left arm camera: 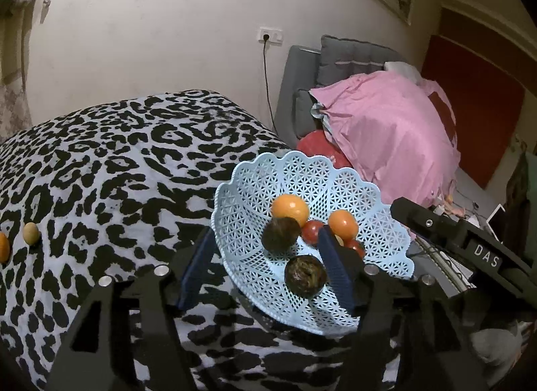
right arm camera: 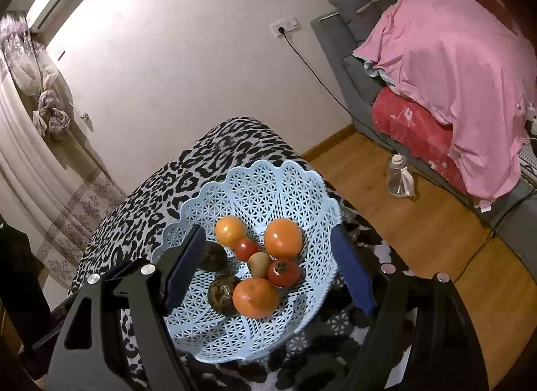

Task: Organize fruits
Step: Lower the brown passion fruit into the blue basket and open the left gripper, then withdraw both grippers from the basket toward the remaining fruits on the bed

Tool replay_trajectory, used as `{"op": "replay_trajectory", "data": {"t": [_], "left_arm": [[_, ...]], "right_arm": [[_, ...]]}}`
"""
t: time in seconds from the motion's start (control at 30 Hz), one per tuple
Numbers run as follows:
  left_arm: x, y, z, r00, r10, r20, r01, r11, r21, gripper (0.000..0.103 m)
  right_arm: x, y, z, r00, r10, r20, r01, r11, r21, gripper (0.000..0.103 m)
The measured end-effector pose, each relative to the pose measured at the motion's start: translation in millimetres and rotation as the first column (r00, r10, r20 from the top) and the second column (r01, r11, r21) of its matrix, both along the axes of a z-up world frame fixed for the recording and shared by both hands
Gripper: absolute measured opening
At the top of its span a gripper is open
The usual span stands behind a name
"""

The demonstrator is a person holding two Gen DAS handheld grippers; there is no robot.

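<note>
fruit sits at the far left of the leopard-print tabletop: an orange and a pale kiwi. left gripper jaws stand apart, empty, around the blue basket rim. right gripper jaws gape, straddling the basket's oranges, tomatoes and dark fruits.

Basket on the table, fruits piled inside it, two loose fruits lay on the table well left, sofa stood behind right.
</note>
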State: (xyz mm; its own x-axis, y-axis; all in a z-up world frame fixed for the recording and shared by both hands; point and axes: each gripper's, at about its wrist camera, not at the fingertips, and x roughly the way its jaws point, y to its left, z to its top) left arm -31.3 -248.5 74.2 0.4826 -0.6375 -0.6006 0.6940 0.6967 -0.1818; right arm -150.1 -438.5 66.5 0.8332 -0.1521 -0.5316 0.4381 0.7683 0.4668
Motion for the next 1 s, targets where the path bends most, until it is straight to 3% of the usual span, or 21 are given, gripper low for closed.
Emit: {"op": "replay_trajectory", "data": {"t": [0.27,0.63,1.0], "left_arm": [[1,7,-1,1.000,0.021,-0.003,-0.021,1.000,-0.004,0.068],[5,23,-1,0.994,0.106,0.030,-0.107,0.994,0.029,0.086],[14,48,-10,0.982,0.187,0.008,-0.187,0.980,0.061,0.087]], "right_arm": [[0,1,0,1.000,0.000,0.001,0.000,1.000,-0.001,0.078],[1,14,2,1.000,0.012,-0.005,-0.012,1.000,-0.007,0.079],[9,30,6,0.999,0.043,-0.010,-0.043,0.999,-0.021,0.082]]}}
